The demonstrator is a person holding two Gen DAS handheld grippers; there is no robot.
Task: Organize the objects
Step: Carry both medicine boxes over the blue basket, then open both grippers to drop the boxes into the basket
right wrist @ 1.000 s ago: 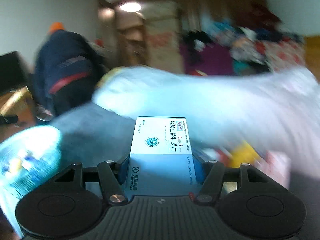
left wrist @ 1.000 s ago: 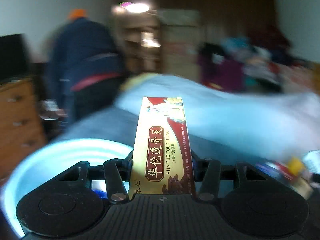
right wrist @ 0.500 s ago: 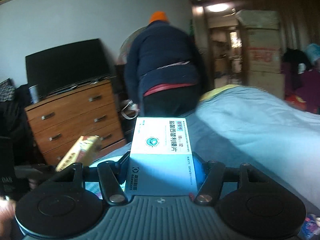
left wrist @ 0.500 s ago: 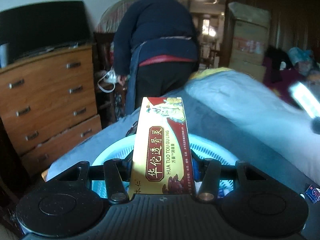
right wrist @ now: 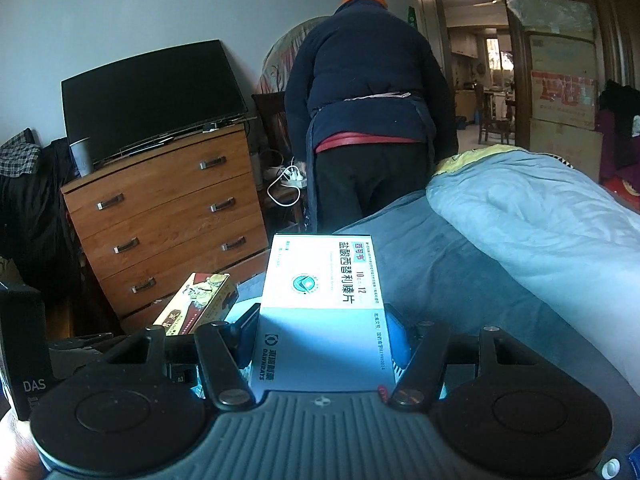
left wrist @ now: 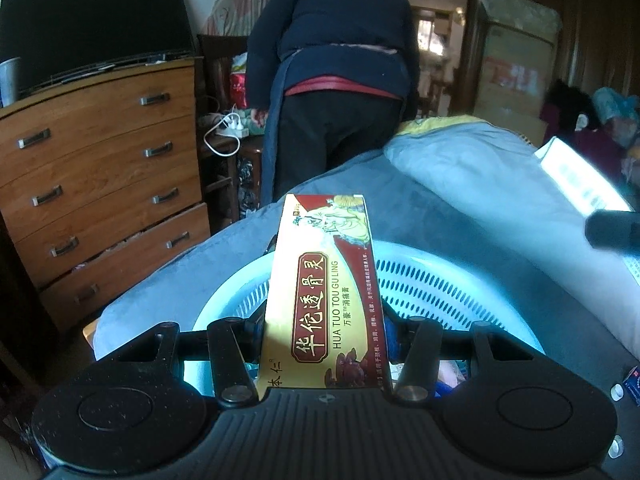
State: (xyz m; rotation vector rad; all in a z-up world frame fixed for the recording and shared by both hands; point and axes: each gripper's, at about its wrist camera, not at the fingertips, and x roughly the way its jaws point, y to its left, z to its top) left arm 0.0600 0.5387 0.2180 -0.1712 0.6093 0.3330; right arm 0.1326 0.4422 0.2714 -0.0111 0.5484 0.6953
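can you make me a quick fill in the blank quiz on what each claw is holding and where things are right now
1. The left claw is shut on a red and ____ medicine box.
2. Under that box sits a slotted pale blue ____ on the bed.
3. The right claw grips a white and blue ____ box.
4. The black screen stands on a wooden ____.

Missing words: gold; basket; medicine; dresser
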